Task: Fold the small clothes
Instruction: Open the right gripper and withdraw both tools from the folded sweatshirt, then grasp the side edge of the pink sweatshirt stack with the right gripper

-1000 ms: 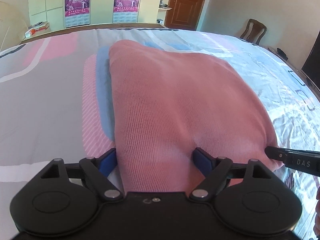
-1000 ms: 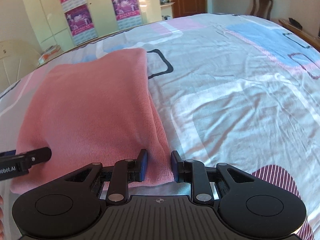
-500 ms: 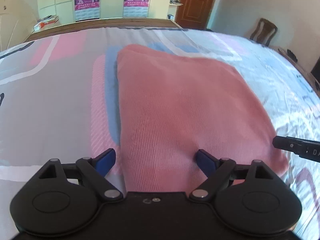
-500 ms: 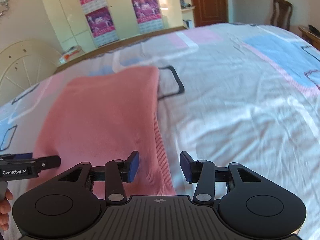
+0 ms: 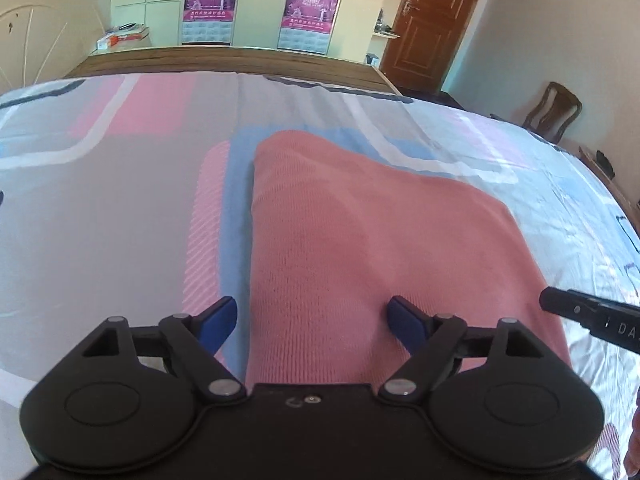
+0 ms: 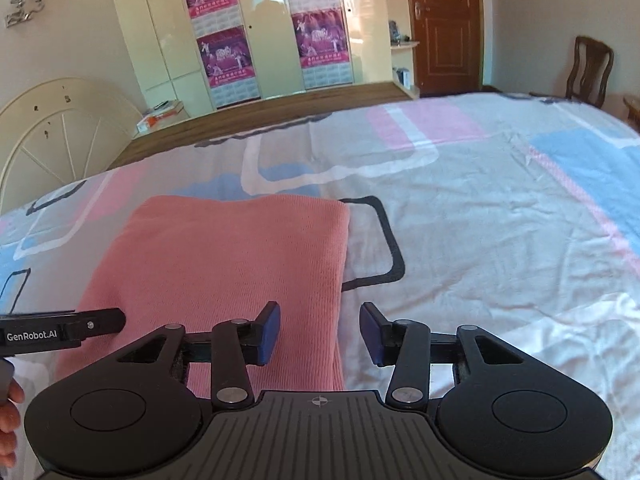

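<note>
Garment (image 5: 360,248) folded flat | left gripper (image 5: 312,320) released | right gripper (image 6: 320,334) released | chair (image 6: 588,72) probably wooden, clearer rightward

A pink knitted garment (image 5: 360,248) lies folded flat on the bed (image 5: 100,208), a rough rectangle with a fine ribbed weave. Its surface is smooth with only slight swells, its edges are straight, and layered folds show along its right side (image 6: 340,280) in the right wrist view.
</note>
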